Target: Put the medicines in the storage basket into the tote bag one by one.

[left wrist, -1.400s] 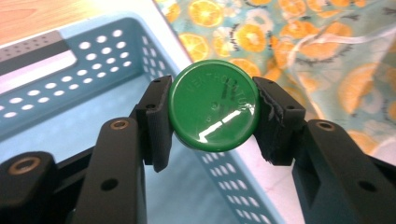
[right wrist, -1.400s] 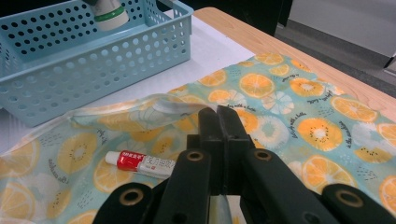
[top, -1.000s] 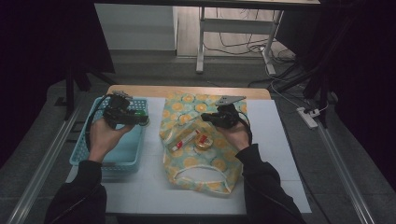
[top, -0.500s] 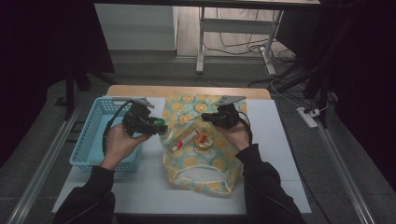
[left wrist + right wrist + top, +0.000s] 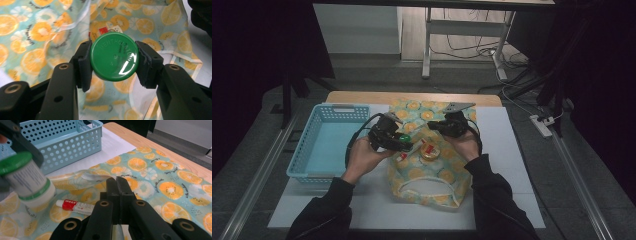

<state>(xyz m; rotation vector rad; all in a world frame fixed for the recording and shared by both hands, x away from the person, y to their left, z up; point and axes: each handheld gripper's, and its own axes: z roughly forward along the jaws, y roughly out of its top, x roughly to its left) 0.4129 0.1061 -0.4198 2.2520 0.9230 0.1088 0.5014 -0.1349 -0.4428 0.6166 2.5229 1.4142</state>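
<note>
High view: left gripper (image 5: 404, 141) clamped on a green-capped jar (image 5: 402, 138), carried over the near-left part of the fruit-print bag (image 5: 439, 175), with the blue basket (image 5: 332, 142) off to its outer side. Right gripper (image 5: 435, 127) just beyond and to the right, jaws pressed together on a fold of the bag's fabric, apparently lifting the edge. A small red-and-white tube (image 5: 401, 156) and a round orange-topped tin (image 5: 429, 153) lying on the bag, just below and between the two grippers.

Left gripper view: pads squeezing the jar's green lid (image 5: 114, 60) from both sides, across its full width, lid facing the camera. Bag cloth (image 5: 37, 30) spread behind. Probably a rigid plastic lid, smooth and glossy, so liable to slip or twist if the squeeze eases; likely light. Best held as now, across the lid's widest line, or lower on the body for a steadier hold.

Right gripper view: jaws shut tight in front of the camera, thin fabric (image 5: 92, 177) pinched between the tips. Jar body (image 5: 27, 182) white with printed label, up and to the left, tilted in the other gripper. Tube (image 5: 75, 206) lying just left of the jaws. Cloth soft, limp, likely to sag and slide free unless pinched firmly near the hem.
</note>
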